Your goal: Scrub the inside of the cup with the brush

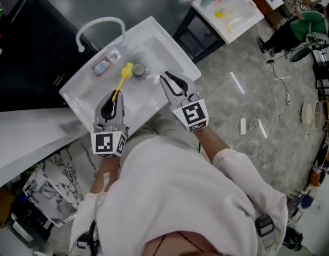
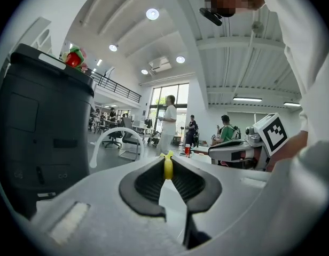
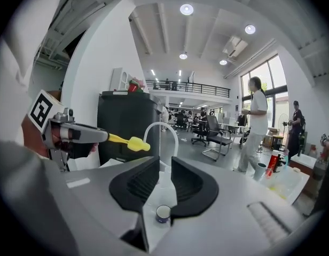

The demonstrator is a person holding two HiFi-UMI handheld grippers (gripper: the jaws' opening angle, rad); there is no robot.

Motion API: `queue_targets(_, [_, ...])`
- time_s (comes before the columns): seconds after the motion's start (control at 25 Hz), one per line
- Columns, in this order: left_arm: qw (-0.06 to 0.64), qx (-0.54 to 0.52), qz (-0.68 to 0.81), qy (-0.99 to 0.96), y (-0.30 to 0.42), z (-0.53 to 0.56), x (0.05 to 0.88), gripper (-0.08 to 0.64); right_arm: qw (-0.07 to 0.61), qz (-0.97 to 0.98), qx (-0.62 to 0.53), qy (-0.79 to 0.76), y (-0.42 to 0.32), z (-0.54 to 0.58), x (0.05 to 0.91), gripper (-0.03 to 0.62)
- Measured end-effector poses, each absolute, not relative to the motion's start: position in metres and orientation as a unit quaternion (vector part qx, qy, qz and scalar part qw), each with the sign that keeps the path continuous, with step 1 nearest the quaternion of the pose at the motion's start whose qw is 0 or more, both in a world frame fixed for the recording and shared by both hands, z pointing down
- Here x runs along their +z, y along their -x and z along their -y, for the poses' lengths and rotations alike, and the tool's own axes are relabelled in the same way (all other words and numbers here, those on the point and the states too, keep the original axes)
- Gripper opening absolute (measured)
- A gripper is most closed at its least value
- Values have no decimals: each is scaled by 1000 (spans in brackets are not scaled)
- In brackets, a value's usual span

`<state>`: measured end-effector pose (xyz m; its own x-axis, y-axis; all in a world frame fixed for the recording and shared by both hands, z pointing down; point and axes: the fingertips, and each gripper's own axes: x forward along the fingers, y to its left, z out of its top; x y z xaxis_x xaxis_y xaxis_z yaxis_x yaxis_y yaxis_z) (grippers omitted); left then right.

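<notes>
Currently, the left tool [image 1: 115,97] is clamped on the handle of the yellow brush [image 1: 122,79]. In the left gripper view, the yellow handle [image 2: 168,167] sits upright between the two black pads, which press on it from both sides. The brush extends forward from the jaws over the white sink [image 1: 154,47], and its yellow head lies just beside the cup [image 1: 138,69], at the cup's left. Whether the head touches the cup cannot be determined.

The cup stands upright on the sink floor, mouth up, near the middle of the basin. It is not held by either tool.

The right tool [image 1: 171,81] hovers over the sink, to the right of the cup, with its jaws slightly apart and nothing between them. In the right gripper view, the cup [image 3: 163,213] appears below the gap, on the sink floor beyond the jaws, clear of both pads [image 3: 133,188]. The same view shows the brush [image 3: 127,141] projecting from the left tool at the left.

The white curved faucet [image 1: 100,23] rises at the far left corner of the sink.
</notes>
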<state>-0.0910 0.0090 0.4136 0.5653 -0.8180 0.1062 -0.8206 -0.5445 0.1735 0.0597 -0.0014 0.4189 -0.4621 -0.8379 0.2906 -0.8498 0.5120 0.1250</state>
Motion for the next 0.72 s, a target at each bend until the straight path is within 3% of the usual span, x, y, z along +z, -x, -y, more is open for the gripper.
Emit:
queue_targets(0.48, [99, 17, 486, -868, 74, 2, 411, 38, 174, 878, 33, -444, -68, 34, 452, 84])
queue_targets(0.72, [103, 26, 501, -859, 71, 11, 410, 38, 211, 898, 38, -385, -63, 50, 486, 177])
